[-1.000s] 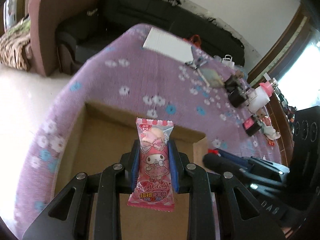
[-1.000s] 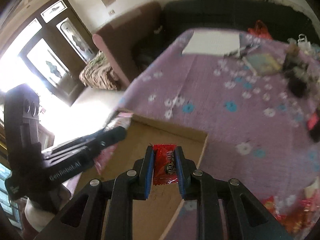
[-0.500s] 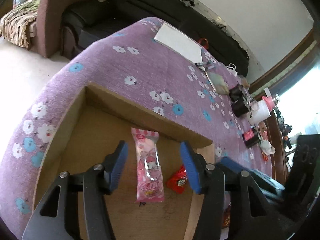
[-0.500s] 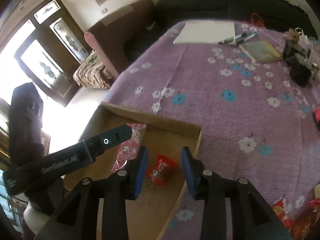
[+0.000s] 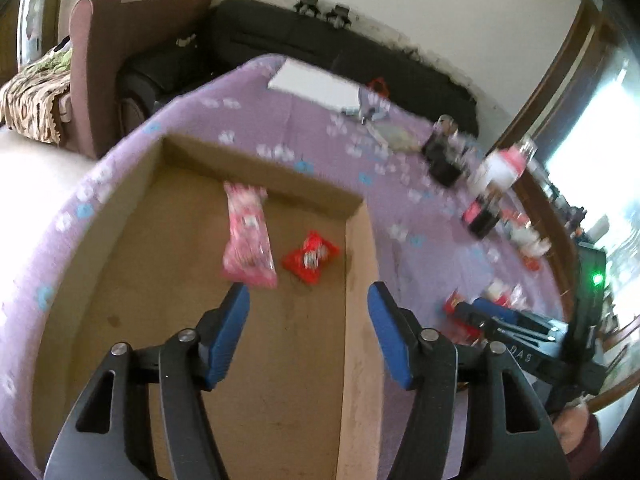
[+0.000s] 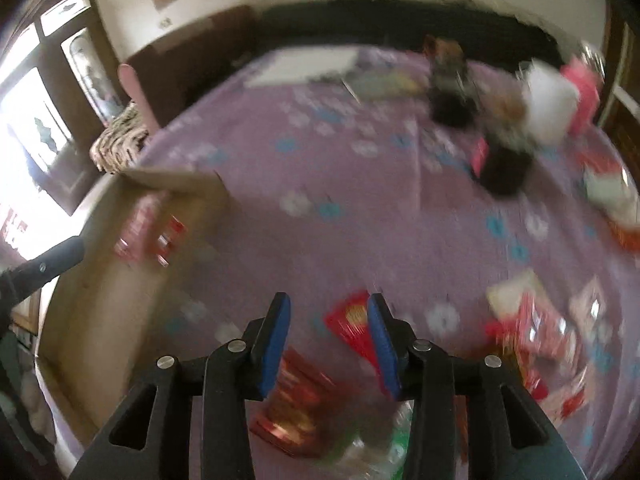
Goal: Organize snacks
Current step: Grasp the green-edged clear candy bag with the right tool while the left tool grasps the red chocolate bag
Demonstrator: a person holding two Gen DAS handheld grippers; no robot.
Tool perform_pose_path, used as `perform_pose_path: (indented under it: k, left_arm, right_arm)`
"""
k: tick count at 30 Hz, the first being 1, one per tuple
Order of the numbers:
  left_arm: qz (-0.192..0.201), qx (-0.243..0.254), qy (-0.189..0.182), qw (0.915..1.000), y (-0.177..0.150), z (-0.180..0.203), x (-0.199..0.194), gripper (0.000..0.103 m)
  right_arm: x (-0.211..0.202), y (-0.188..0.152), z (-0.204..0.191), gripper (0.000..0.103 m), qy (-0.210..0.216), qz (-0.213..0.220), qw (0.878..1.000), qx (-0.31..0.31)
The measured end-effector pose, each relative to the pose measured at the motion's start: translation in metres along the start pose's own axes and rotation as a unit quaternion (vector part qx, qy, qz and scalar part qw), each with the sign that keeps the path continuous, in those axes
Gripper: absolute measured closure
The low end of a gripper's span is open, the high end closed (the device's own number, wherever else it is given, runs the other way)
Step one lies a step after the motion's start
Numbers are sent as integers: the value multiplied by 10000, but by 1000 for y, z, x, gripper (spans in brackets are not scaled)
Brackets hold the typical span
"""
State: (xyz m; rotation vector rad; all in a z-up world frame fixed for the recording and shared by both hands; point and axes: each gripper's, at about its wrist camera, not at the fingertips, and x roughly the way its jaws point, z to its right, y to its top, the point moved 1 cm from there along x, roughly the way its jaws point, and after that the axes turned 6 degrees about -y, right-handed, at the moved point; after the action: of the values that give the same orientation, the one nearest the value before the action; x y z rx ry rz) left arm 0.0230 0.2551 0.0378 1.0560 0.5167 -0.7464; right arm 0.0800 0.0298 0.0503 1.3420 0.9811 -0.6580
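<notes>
- The cardboard box point(image 5: 362, 280) fills the lower left of the left wrist view. It sits on the purple flowered surface point(image 5: 404, 208) and seems to be the collecting place for the snacks.
- Two snacks lie flat on the box floor at mid-frame: a pink packet point(image 5: 248, 246) with its long side running up the frame, and a small red packet point(image 5: 311, 256) just beside it on the right. They look apart, though blur makes the gap hard to judge.
- The left gripper point(image 5: 308, 300) hangs over the box with its fingers spread wide and nothing between them. It sits below both packets in the frame, so they lie free.
- The right gripper point(image 6: 328, 308) is also spread and empty. It points at loose snacks in the lower half of the right wrist view, outside the box.
- A red packet point(image 6: 352, 328) shows in the gap between those fingers. Whether they touch it I cannot tell through the blur; it looks like the likely next pick.
- More red and white wrappers point(image 6: 532, 332) are scattered at lower right, so much of the sorting is probably left.
</notes>
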Motion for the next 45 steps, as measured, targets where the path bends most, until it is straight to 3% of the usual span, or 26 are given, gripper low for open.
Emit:
perform_pose_path:
  k: [3, 6, 10, 14, 16, 19, 21, 23, 25, 27, 29, 34, 36, 37, 40, 45]
  left_arm:
    - [-245, -58, 345, 9991, -9, -1, 18, 43]
    - [-223, -228, 505, 9982, -8, -6, 15, 42]
    - [-265, -416, 425, 9979, -15, -17, 11, 42]
    - [-156, -506, 145, 9985, -19, -18, 2, 43]
    - [-87, -489, 41, 9988, -18, -14, -6, 43]
    - [41, -381, -80, 9992, -18, -4, -22, 43]
    - [97, -217, -241, 9994, -19, 10, -34, 43]
    - [125, 119, -370, 9992, -22, 31, -41, 43]
    - [78, 410, -438, 9982, -26, 50, -41, 43]
    - [-49, 715, -519, 9961, -33, 69, -34, 43]
    - [-217, 964, -541, 9936, -40, 87, -20, 43]
    - [-638, 1353, -430, 9878, -56, 112, 16, 43]
    - [-744, 1460, -371, 9858, -61, 115, 23, 43]
    - [-788, 1524, -340, 9846, -63, 118, 28, 43]
    - [-873, 1792, -224, 9797, -67, 125, 39, 43]
    - [-985, 2216, -19, 9702, -71, 139, 57, 42]
  right_arm:
    - [8, -12, 2, 61, -393, 53, 9992, -101]
    - [9, -18, -4, 61, -661, 56, 9971, -370]
    - [7, -24, -3, 75, -891, 26, 9943, -578]
    - [-2, -35, 6, 84, -294, -226, 9986, -387]
    - [-3, -44, 11, 83, 249, -622, 9975, -210]
    - [-27, -56, 26, 81, 542, -343, 9979, 73]
    - [-41, -63, 31, 78, 454, -125, 9989, 63]
    - [-52, -74, 33, 66, 363, 11, 9993, -11]
    - [-57, -87, 34, 63, 333, 60, 9994, -61]
    - [-55, -96, 30, 54, 278, 98, 9995, -137]
    - [-50, -105, 23, 39, -1, 161, 9995, -266]
    - [-36, -112, 20, 40, -57, 334, 9993, -173]
    - [-32, -112, 23, 60, -25, 306, 9995, -78]
    - [-33, -112, 29, 62, -55, 347, 9994, -37]
    - [-37, -117, 44, 63, 171, 318, 9992, 159]
    - [-42, -127, 57, 63, 163, 367, 9990, 177]
